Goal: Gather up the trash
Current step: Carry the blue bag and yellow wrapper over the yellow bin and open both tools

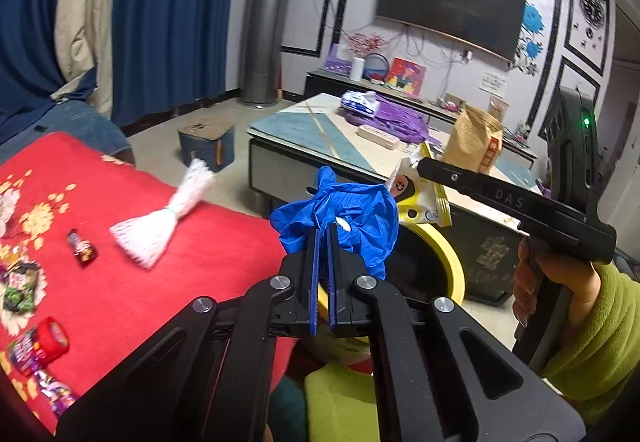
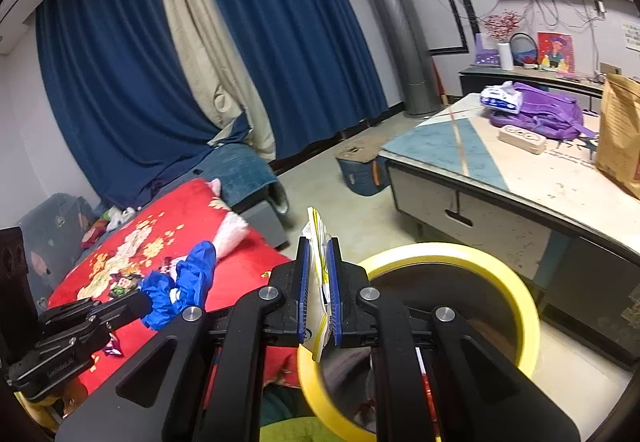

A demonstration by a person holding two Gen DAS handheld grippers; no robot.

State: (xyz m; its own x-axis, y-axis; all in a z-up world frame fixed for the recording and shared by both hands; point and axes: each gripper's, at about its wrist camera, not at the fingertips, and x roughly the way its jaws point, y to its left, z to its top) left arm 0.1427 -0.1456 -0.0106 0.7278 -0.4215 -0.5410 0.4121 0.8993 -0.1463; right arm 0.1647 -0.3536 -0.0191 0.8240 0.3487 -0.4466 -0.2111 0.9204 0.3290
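My left gripper (image 1: 323,232) is shut on a crumpled blue glove (image 1: 352,207), held beside the red blanket's edge above the rim of a yellow-rimmed bin (image 1: 444,250). The glove also shows in the right wrist view (image 2: 184,284). My right gripper (image 2: 319,246) is shut on a yellow-and-white snack wrapper (image 2: 318,238), held over the yellow bin (image 2: 496,262). The wrapper shows in the left wrist view (image 1: 420,197) at the right gripper's tip (image 1: 420,163). More trash lies on the red blanket (image 1: 120,282): a white tassel bundle (image 1: 168,217), a small red wrapper (image 1: 82,248), and candy wrappers (image 1: 36,346).
A low coffee table (image 2: 500,177) stands beyond the bin, holding a purple backpack (image 2: 540,113), a tissue pack (image 2: 500,97) and a brown paper bag (image 2: 620,129). A small blue stool (image 2: 360,165) is on the floor. Blue curtains and a TV wall lie behind.
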